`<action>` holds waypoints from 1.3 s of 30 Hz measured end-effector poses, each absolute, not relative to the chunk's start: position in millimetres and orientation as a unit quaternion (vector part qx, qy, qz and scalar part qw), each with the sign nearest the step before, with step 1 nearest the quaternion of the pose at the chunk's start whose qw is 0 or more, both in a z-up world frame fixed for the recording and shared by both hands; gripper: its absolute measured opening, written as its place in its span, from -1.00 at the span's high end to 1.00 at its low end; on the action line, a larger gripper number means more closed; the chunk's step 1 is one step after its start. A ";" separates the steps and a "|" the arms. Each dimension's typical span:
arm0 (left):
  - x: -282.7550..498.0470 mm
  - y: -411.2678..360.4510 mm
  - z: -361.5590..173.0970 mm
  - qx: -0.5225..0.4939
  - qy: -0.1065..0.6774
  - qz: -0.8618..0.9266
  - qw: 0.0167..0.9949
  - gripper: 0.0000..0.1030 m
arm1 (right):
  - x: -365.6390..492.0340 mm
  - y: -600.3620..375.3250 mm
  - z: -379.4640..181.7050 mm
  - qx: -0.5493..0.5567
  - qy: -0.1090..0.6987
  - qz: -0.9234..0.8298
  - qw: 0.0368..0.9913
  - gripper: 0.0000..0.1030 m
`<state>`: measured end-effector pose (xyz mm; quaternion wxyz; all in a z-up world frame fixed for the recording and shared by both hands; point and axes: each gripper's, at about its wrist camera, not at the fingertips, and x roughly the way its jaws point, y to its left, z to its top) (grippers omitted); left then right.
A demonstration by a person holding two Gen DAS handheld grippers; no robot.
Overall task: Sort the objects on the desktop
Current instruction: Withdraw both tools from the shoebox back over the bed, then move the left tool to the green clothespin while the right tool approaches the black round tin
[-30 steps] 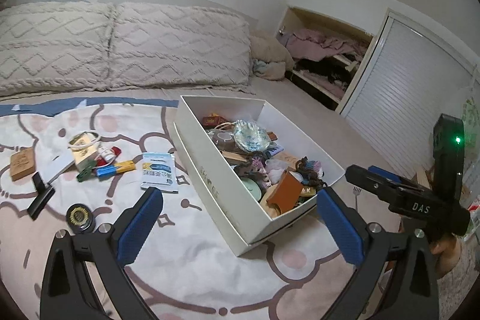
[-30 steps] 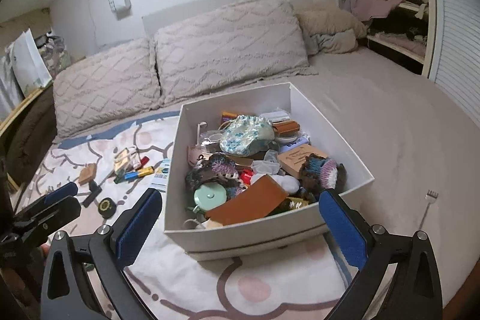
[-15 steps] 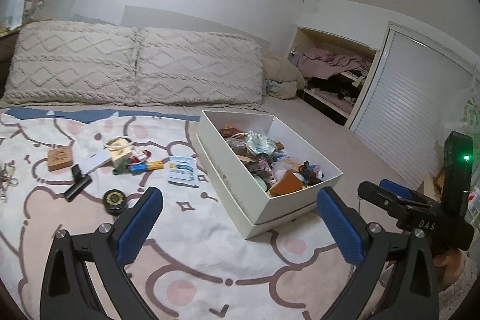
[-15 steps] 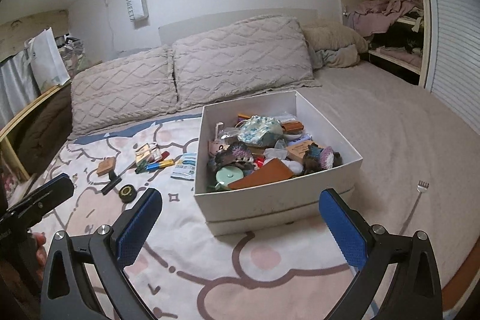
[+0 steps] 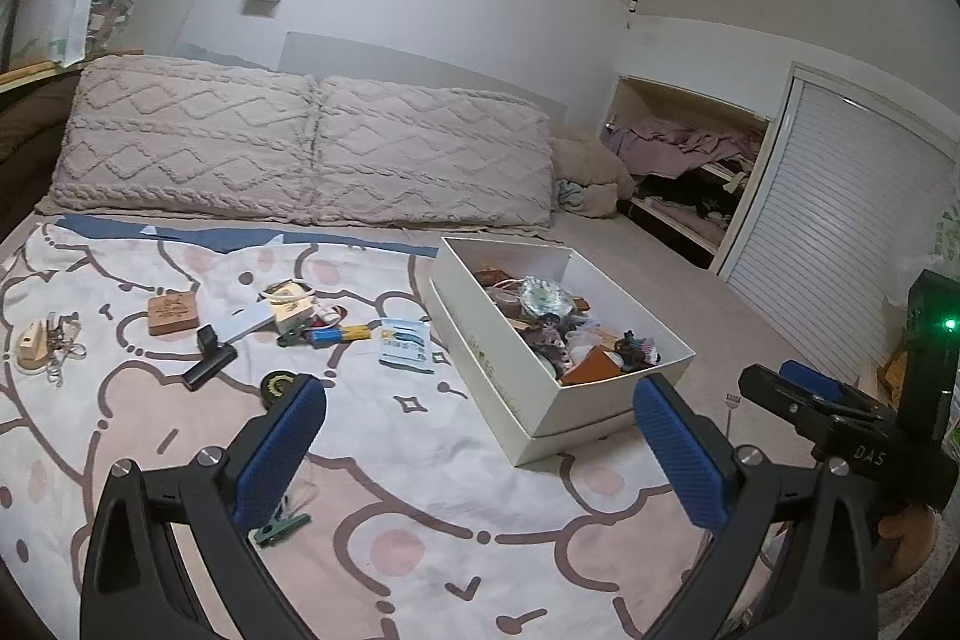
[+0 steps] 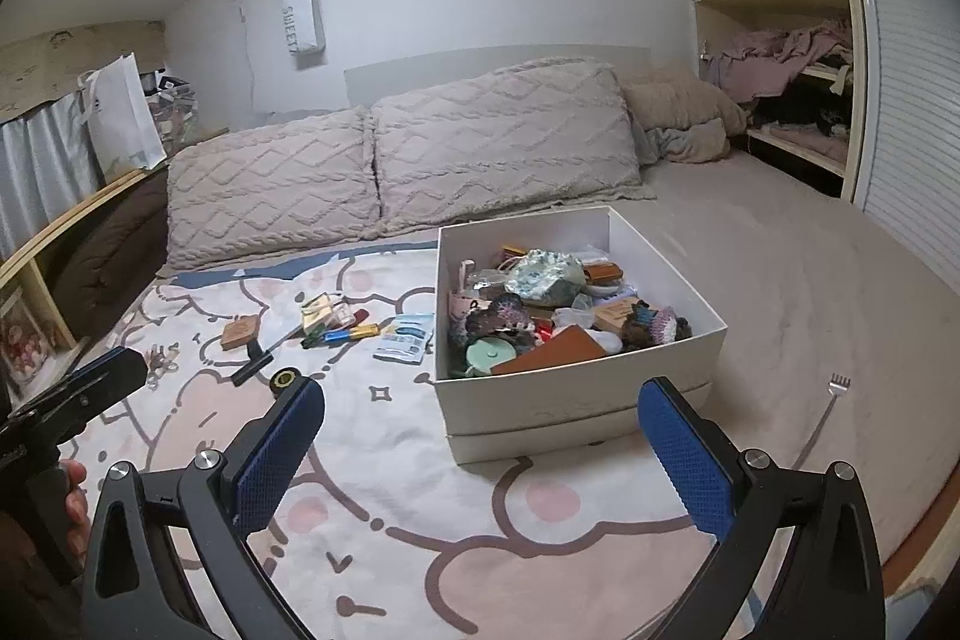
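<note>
Left gripper (image 5: 480,427): jaws spread wide, empty, held above the blanket (image 5: 420,460). Right gripper (image 6: 480,436): likewise wide apart, empty, facing the box (image 6: 576,400). Box sits on the blanket, full of small items. Loose items (image 5: 288,322) lie scattered left of the box; a green clip (image 5: 279,526) lies nearest the left gripper.
</note>
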<state>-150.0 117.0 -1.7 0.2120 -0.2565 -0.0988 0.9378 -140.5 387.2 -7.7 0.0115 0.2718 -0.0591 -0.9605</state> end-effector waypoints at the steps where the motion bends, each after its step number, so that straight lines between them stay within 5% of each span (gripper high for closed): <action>1: -149.3 115.0 -1.9 -0.257 -0.100 0.938 0.210 -1.00 | -139.8 385.5 -8.0 0.272 -0.060 -0.960 0.013 -1.00; 39: -163.1 14.4 -42.6 -0.293 -0.104 0.948 0.075 -1.00 | -195.1 275.0 -46.2 0.317 -0.053 -0.939 0.119 -1.00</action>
